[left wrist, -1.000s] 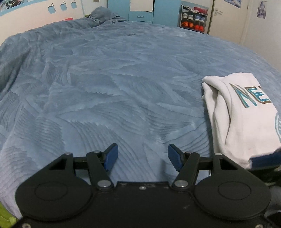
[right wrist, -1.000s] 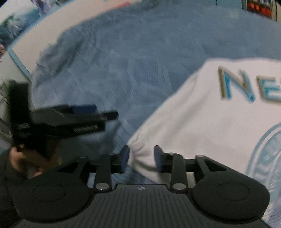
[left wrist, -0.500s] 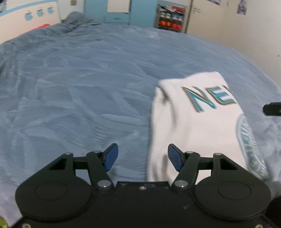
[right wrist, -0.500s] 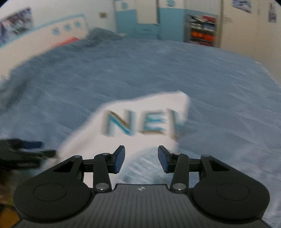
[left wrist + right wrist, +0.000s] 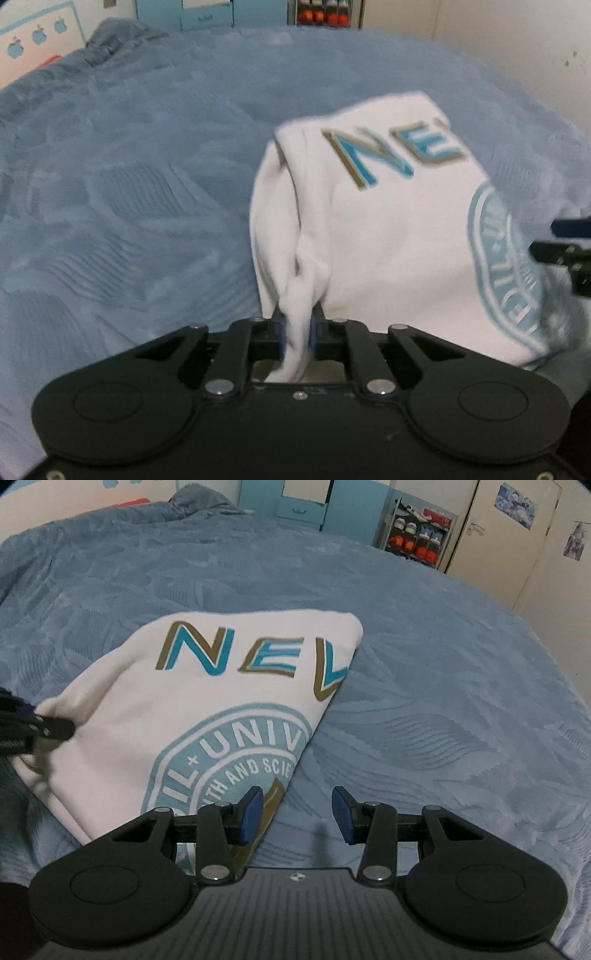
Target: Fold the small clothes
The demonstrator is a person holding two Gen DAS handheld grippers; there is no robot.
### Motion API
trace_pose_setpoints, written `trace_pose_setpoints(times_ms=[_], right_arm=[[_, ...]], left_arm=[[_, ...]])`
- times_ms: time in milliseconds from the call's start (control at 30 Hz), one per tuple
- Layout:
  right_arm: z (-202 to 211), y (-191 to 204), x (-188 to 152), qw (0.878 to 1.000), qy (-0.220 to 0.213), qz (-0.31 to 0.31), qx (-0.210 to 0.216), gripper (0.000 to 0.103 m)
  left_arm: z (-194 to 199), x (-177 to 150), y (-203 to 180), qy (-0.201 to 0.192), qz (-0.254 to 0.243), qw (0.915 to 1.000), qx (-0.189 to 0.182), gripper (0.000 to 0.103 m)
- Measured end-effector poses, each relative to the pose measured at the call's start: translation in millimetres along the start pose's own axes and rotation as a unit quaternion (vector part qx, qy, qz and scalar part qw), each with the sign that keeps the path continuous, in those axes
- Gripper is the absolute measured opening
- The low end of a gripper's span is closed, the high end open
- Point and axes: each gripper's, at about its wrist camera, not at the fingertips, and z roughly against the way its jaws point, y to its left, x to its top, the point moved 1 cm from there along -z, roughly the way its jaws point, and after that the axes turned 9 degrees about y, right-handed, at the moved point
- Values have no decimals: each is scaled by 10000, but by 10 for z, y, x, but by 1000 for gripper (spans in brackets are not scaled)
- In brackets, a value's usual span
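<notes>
— What do the jaws do?
— The left gripper [image 5: 296, 334] jaws pinch a bunched edge of the folded white sweatshirt with blue letters [image 5: 207, 716]. The right gripper [image 5: 297, 818] jaws stand apart, over its other edge.
— Where is it?
— On the blue patterned bed cover [image 5: 443, 686].

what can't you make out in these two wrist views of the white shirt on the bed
- White shirt print: a fold cuts the words short in the right wrist view; blurred in the left wrist view.
- Its near edge: hidden behind the right gripper, which is open.
- How much cloth the left gripper is shut on: the pinch is blurred and buried between the fingers.
- Shoe rack: too small to tell details.
- Blue bedspread: its edges run out of frame.
</notes>
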Motion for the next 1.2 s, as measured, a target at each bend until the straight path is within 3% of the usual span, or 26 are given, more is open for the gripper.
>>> trace_pose_setpoints(times_ms=[133,200,300,367,433,500,533,567,600,633,667,700,767,867,967,1033,1100,1200], right_arm=[[157,-18,24,9998,-191,30,100,51],[214,-15,32,9995,-242,49,212,51],[167,-1,25,9993,-195,61,320,53],[67,20,23,9995,-81,21,315,53],[-38,24,34,9993,40,-113,357,53],[-67,-6,68,9988,11,-254,414,53],[-48,-26,92,9985,-87,-304,445,53],[-20,-41,126,9980,-237,-363,470,53],[15,-54,175,9968,-431,-444,502,53],[50,-59,233,9949,-657,-520,555,52],[89,-59,296,9904,-1049,-621,646,41],[109,-52,342,9841,-1439,-680,794,28],[47,2,457,9733,-1987,-666,936,25],[-232,93,625,9735,-2006,-826,721,26],[-559,101,634,9731,-1839,-1096,848,26],[-817,150,560,9764,-1706,-1125,699,26],[-1015,192,414,9750,-1815,-1155,563,26],[-999,224,349,9735,-1939,-1090,527,26]], left_arm=[[497,51,-29,-575,1,9983,89,9],[623,43,-6,-638,16,9979,106,9],[412,-81,89,-298,161,9989,332,9],[47,-210,195,134,310,9990,287,10],[-200,-292,245,263,399,9987,186,12],[-147,-253,209,202,382,9987,283,18],[-56,-211,181,106,345,9987,369,27],[34,-183,157,-45,300,9984,481,41],[136,-142,122,-293,228,9977,570,48],[238,-89,93,-582,135,9964,608,49],[322,-38,58,-858,49,9944,613,51],[354,32,35,-1098,33,9922,598,53],[337,174,21,-1549,209,9865,480,54],[139,336,40,-1964,584,9787,84,54],[-212,425,21,-1692,625,9835,108,54],[-517,379,40,-1434,583,9878,187,58],[-756,262,149,-1617,755,9839,-53,71],[-831,170,322,-1647,1200,9777,-508,73]])
